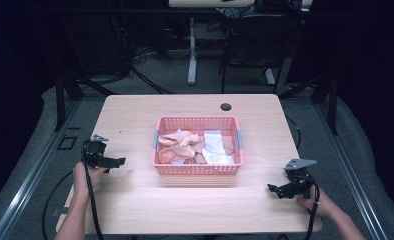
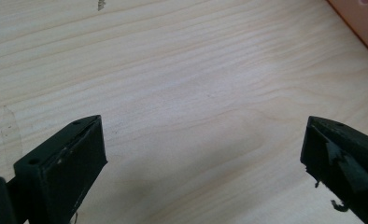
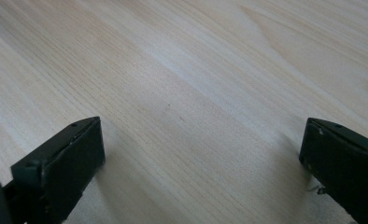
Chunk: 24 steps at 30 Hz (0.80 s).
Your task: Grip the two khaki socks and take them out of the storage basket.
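The pink plastic lattice basket (image 1: 198, 146) of crumpled cloths is being seen mid-frame on the pale wooden desk (image 1: 135, 200). Left claw (image 1: 116, 161), released and empty, is being held nearer than right claw (image 1: 274, 189), likewise released.

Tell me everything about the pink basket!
The pink basket is a rectangular plastic one with lattice walls and a grey handle at each short end. It sits flat near the middle of the wooden table, with peach and white cloths piled inside. Neither hand-held gripper touches it.
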Motion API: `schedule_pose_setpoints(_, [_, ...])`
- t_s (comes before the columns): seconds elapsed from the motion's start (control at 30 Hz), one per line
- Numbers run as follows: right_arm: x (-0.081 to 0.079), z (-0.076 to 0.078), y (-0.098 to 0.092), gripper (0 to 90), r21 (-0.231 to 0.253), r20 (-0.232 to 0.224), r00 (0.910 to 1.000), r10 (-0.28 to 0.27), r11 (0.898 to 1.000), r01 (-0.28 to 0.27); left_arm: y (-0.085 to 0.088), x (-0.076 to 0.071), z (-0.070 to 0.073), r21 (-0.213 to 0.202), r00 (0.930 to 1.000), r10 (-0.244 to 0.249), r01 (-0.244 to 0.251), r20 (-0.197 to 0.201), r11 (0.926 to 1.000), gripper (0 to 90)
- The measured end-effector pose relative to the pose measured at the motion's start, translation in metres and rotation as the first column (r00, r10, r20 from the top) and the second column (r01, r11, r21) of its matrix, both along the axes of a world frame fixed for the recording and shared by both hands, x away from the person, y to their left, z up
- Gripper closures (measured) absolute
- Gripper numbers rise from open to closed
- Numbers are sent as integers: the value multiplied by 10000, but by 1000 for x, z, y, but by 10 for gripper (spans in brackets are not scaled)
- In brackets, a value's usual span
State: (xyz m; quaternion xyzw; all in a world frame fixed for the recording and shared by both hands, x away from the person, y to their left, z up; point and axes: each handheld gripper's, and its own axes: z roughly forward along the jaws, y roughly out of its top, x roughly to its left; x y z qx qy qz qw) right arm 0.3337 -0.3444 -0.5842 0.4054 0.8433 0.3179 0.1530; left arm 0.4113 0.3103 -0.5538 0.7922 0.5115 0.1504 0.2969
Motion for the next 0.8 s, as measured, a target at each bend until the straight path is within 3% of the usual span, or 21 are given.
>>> schedule_pose_setpoints(0.1, [0,0,0,0,-1,-2,10000,-2,10000,2,0,-1,8,-271,10000,-4,6,43,9996,0])
schedule_pose_setpoints(0.23, [0,0,0,0,0,2,10000,2,10000,-2,-2,-2,19,-212,9998,-183,183,7,9996,0])
schedule_pose_setpoints(0.33, [0,0,0,0,-1,-2,10000,1,10000,-1,-5,-3,28,-407,9994,-356,355,-11,9985,0])
schedule_pose_setpoints(0.8, [0,0,0,0,-3,0,10000,2,10000,-2,-23,-5,49,-192,9952,-929,935,322,9954,0])
